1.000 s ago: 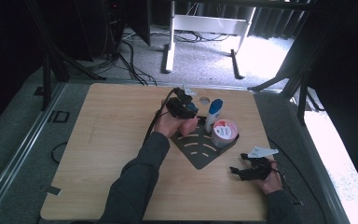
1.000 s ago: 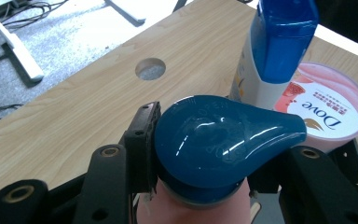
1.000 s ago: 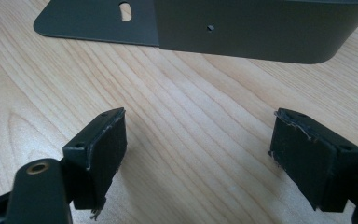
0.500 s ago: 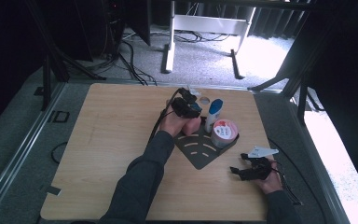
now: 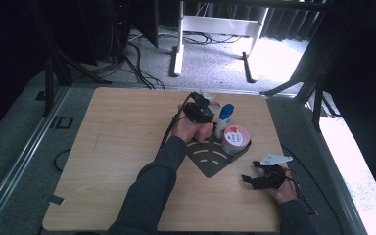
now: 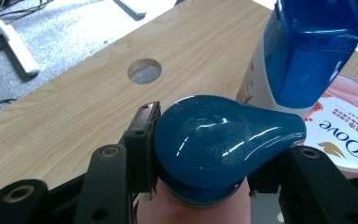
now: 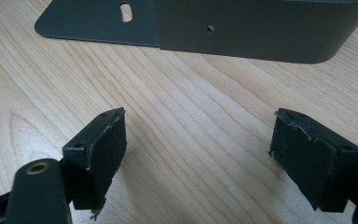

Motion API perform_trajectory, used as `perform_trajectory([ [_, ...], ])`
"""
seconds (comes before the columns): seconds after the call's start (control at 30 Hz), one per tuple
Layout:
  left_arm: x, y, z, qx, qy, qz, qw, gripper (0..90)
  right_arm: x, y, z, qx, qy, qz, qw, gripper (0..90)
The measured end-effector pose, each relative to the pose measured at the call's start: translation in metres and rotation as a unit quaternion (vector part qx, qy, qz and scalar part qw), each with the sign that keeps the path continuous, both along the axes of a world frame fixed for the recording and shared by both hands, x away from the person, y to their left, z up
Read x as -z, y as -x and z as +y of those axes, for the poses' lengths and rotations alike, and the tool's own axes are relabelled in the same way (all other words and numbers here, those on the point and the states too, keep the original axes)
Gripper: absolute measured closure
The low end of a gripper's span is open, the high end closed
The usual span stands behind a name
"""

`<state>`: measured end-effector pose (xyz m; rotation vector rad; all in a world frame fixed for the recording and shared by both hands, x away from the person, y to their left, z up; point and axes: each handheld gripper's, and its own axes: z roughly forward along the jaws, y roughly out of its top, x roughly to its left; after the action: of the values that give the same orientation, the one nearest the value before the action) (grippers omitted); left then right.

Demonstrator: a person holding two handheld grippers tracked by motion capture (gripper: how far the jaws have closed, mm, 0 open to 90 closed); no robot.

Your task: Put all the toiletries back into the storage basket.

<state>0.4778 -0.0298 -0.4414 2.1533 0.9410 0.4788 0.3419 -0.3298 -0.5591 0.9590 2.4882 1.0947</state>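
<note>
My left gripper (image 5: 199, 110) is shut on a pink bottle (image 5: 204, 131) with a dark blue flip cap (image 6: 214, 140). Its pads (image 6: 142, 140) press the cap's sides from left and right. The bottle hangs upright over the back of a dark grey corner tray (image 5: 210, 159). Just right of it stand a white bottle with a blue cap (image 5: 225, 120) (image 6: 303, 51) and a round Dove jar (image 5: 236, 139) (image 6: 340, 135). Low over the table by the tray's front right side, my right gripper (image 5: 251, 172) (image 7: 200, 158) is open, and bare wood lies between its jaws. The tray's wall (image 7: 261, 28) lies ahead of it.
A round hole (image 6: 144, 71) is cut in the wooden table (image 5: 117, 142) behind the bottles. The left gripper's cable (image 5: 174, 122) trails along the forearm. Grey carpet, cables and a white desk frame (image 5: 210, 24) lie beyond the far edge.
My left hand has carried the pink bottle a little to the right and down, closer to the white bottle. The right gripper has stayed where it was.
</note>
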Motion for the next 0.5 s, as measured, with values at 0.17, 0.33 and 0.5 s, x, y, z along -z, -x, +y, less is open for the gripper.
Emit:
perform_trajectory([
  [0.17,0.0029,-0.0016,-0.0028,-0.001,0.001,0.003,1.0,53.0,0.0,0.0001,0.0001,-0.001,0.0,0.0,1.0,18.1],
  [0.33,0.0037,-0.0028,-0.0043,-0.004,0.002,0.005,1.0,53.0,0.0,0.0001,0.0001,-0.001,0.0,0.0,1.0,18.1],
  [0.5,0.0042,-0.0032,-0.0051,-0.006,0.004,0.006,1.0,53.0,0.0,0.0,0.0001,-0.002,0.0,-0.001,1.0,18.1],
])
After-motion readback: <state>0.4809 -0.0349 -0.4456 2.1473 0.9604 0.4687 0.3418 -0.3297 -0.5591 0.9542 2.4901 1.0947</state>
